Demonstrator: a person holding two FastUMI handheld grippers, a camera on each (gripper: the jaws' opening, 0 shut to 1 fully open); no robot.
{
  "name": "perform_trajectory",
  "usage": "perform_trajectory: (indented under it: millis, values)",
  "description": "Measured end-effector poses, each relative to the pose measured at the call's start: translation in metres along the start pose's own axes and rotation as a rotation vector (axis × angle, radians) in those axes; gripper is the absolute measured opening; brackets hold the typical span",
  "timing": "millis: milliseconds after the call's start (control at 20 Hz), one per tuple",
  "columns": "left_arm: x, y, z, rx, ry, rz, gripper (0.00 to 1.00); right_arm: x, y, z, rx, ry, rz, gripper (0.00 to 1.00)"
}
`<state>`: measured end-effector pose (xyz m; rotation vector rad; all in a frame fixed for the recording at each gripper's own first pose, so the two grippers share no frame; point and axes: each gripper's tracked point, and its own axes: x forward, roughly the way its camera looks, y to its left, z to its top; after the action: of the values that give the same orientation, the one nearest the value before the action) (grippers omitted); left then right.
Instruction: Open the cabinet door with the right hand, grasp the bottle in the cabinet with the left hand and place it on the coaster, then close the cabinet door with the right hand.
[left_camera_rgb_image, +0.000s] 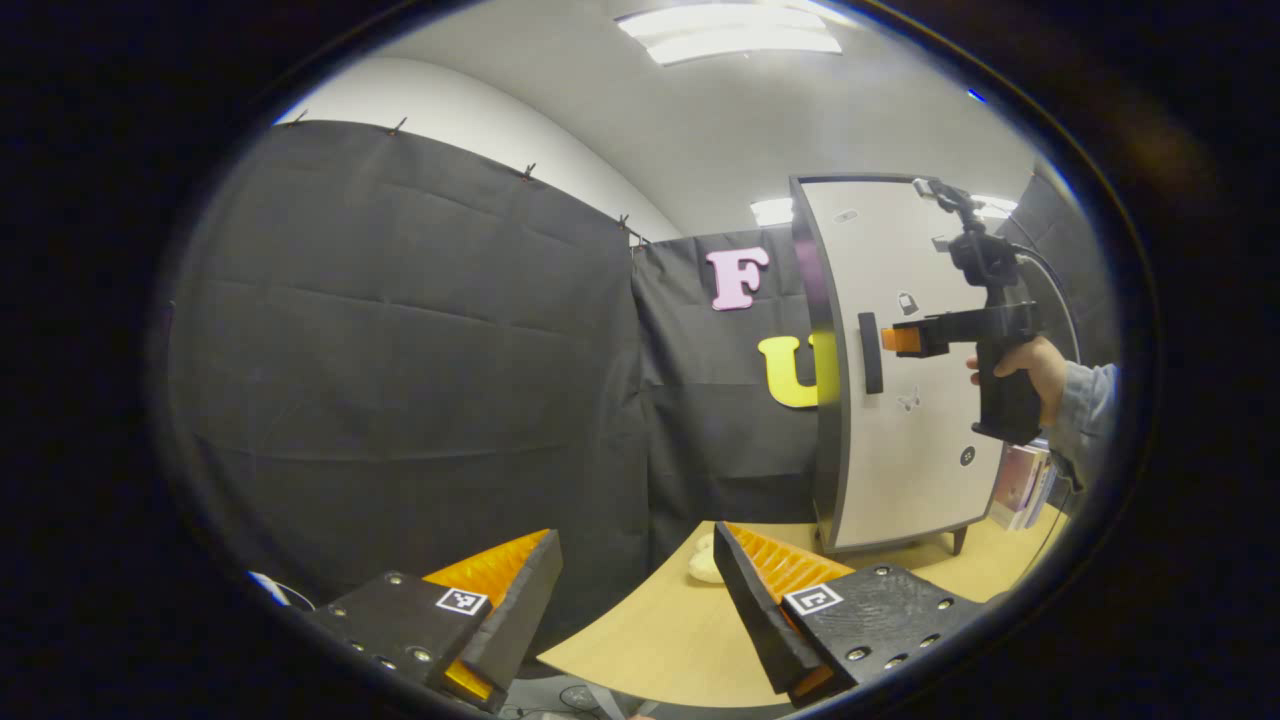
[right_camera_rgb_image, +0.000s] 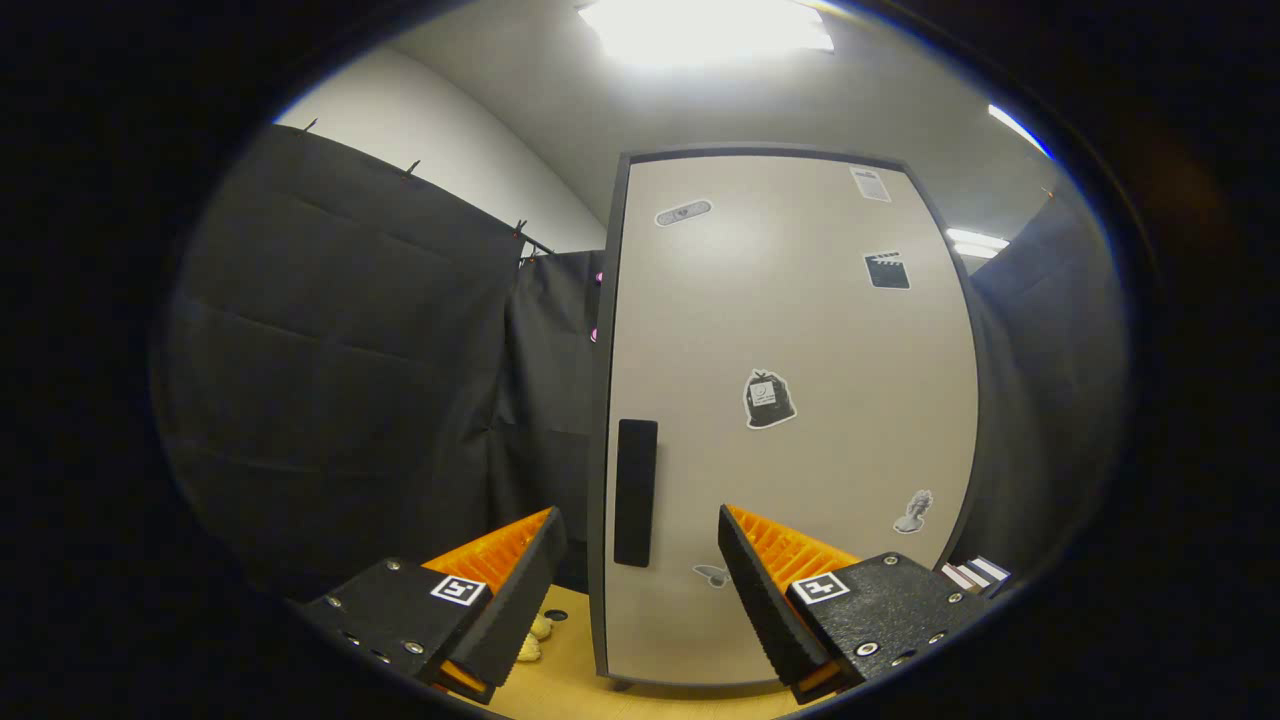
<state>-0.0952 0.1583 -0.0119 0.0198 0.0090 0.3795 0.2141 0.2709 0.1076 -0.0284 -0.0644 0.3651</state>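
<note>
Left gripper view: the left gripper (left_camera_rgb_image: 636, 600) sits low in the picture with its 2 fingers spread wide apart and nothing between them. Beneath and beyond the fingers lies a light wooden table (left_camera_rgb_image: 650, 640) with a curved front edge, and a small pale rounded object (left_camera_rgb_image: 705, 565) rests on it just past the right finger; what it is cannot be told. Farther back on the table stands a tall pale grey cabinet (left_camera_rgb_image: 905, 470) with a dark frame, its door (left_camera_rgb_image: 900, 260) closed flat against the body. A slim black vertical handle (left_camera_rgb_image: 871, 352) sits near the door's left edge. The right gripper (left_camera_rgb_image: 898, 340), held by a hand (left_camera_rgb_image: 1030, 368) in a grey-blue sleeve (left_camera_rgb_image: 1085, 405), points at the door just beside that handle; its tips are close to the handle, but whether they touch it, or how far apart they are, cannot be told from here. A stack of books (left_camera_rgb_image: 1020, 485) stands to the right of the cabinet.

Right gripper view: the right gripper (right_camera_rgb_image: 640, 590) has its 2 fingers wide apart and empty. The black handle (right_camera_rgb_image: 636, 492) lies between them, a little beyond the tips, nearer the left finger. The closed door (right_camera_rgb_image: 790, 400) carries several small stickers (right_camera_rgb_image: 768, 399). Small pale objects (right_camera_rgb_image: 535, 635) lie on the table (right_camera_rgb_image: 560, 690) by the left finger.
</note>
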Motion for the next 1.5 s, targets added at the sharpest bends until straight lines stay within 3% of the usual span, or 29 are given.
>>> perform_trajectory:
  millis: [250, 600, 800, 850, 900, 1000, 1500]
  values:
    - [-0.005, 0.016, -0.003, -0.008, 0.005, 0.030, 0.91, 0.048, 0.004, -0.011, -0.017, 0.050, -0.027, 0.90]
    - [-0.008, 0.035, -0.009, -0.010, 0.019, 0.059, 0.89, 0.091, 0.004, -0.034, -0.022, 0.153, -0.065, 0.65]
    - [-0.006, 0.038, -0.009, -0.006, 0.019, 0.059, 0.89, 0.098, 0.005, -0.042, 0.031, 0.191, -0.084, 0.57]
    - [-0.006, 0.039, -0.009, -0.004, 0.017, 0.057, 0.89, 0.100, 0.003, -0.044, 0.046, 0.189, -0.098, 0.53]
    - [-0.006, 0.038, -0.008, -0.003, 0.013, 0.053, 0.89, 0.097, 0.002, -0.042, 0.063, 0.190, -0.103, 0.35]
    - [-0.005, 0.035, -0.006, 0.002, 0.009, 0.041, 0.91, 0.094, 0.002, -0.042, 0.063, 0.203, -0.097, 0.30]
    - [0.006, -0.001, 0.002, -0.005, -0.021, -0.066, 0.89, 0.058, 0.013, -0.030, 0.069, 0.215, 0.032, 0.25]
